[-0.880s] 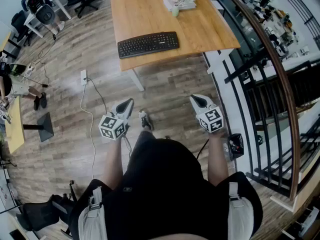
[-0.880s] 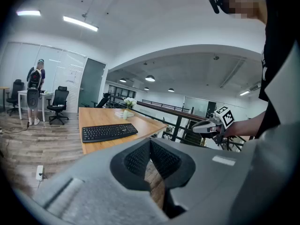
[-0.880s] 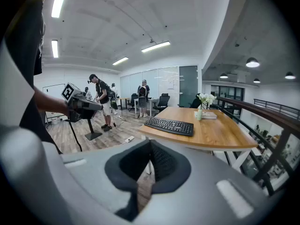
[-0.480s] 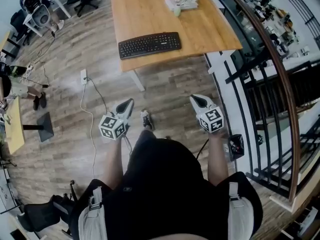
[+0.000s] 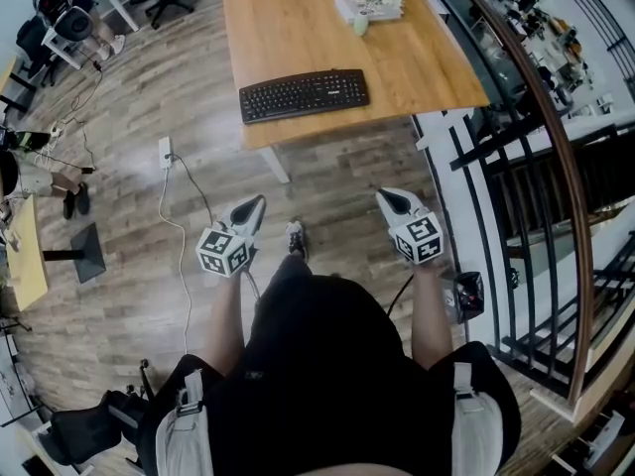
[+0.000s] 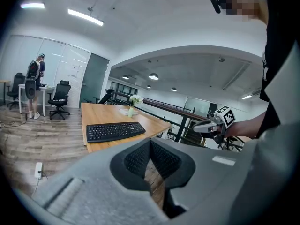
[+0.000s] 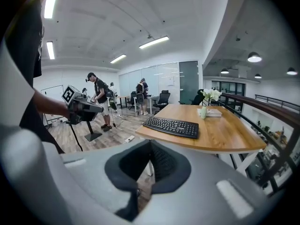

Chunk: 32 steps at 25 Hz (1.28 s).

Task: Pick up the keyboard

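Head view: keyboard [image 5: 304, 95] lies near table [image 5: 298, 28] front edge, well apart from left gripper [image 5: 255, 203] and right gripper [image 5: 387, 197].
Left gripper view: jaws clenched, empty.
Right gripper view: jaws clenched, empty.
Risk: 2 unopened grippers would likely shove the keyboard instead of gripping it.

The head view looks steeply down from above the person [image 5: 327, 365], with the worktop [image 5: 298, 28] ahead at the frame's top. Each gripper view looks slightly downward along its own fingers [image 6: 136, 159] toward that worktop from well back. All three share the keyboard [image 5: 304, 95]. The left gripper view also catches the right gripper [image 6: 197, 127].
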{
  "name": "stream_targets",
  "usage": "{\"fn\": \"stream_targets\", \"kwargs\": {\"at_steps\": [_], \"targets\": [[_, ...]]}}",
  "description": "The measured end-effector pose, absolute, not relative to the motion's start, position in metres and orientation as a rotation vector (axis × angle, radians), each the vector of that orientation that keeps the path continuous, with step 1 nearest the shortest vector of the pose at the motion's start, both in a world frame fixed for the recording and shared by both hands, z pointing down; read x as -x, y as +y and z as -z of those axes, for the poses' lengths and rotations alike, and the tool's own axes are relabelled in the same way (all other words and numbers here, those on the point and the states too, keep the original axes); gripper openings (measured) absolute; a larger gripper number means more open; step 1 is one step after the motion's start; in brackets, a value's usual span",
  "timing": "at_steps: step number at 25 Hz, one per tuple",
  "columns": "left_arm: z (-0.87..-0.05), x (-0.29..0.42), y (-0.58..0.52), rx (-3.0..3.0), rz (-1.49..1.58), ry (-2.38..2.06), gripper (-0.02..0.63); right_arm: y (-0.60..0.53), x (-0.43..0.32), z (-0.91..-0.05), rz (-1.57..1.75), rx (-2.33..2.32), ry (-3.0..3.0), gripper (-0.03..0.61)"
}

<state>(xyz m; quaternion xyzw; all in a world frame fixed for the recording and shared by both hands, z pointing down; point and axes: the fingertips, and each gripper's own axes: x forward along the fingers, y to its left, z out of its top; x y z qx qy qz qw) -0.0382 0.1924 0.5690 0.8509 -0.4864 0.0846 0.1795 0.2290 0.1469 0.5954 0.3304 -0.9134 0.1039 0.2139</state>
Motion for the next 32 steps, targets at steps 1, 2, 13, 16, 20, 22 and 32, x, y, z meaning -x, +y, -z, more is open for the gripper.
{"fn": "stream_targets", "kwargs": {"at_steps": [1,2,13,16,20,22,32], "targets": [[-0.570,0.042,0.186,-2.405,-0.237,-1.373,0.009,0.142,-0.225,-0.596,-0.288,-0.914,-2.531,0.003],[-0.570,0.045,0.180,-2.405,-0.234,-1.369,0.009,0.136,-0.221,-0.597,-0.287,-0.912,-2.526,0.003],[-0.573,0.075,0.110,-2.422,-0.225,-1.325,0.009,0.079,-0.184,-0.604,-0.281,-0.898,-2.462,0.003],[-0.573,0.082,0.096,-2.425,-0.224,-1.316,0.009,0.067,-0.176,-0.603,-0.273,-0.897,-2.451,0.003],[-0.576,0.091,0.084,-2.417,-0.225,-1.307,0.009,0.054,-0.169,-0.605,-0.268,-0.897,-2.434,0.003],[-0.577,0.097,0.078,-2.414,-0.224,-1.306,0.011,0.047,-0.165,-0.605,-0.266,-0.900,-2.428,0.003],[-0.576,0.131,0.040,-2.409,-0.213,-1.303,0.009,0.011,-0.135,-0.603,-0.261,-0.909,-2.413,0.003]]}}
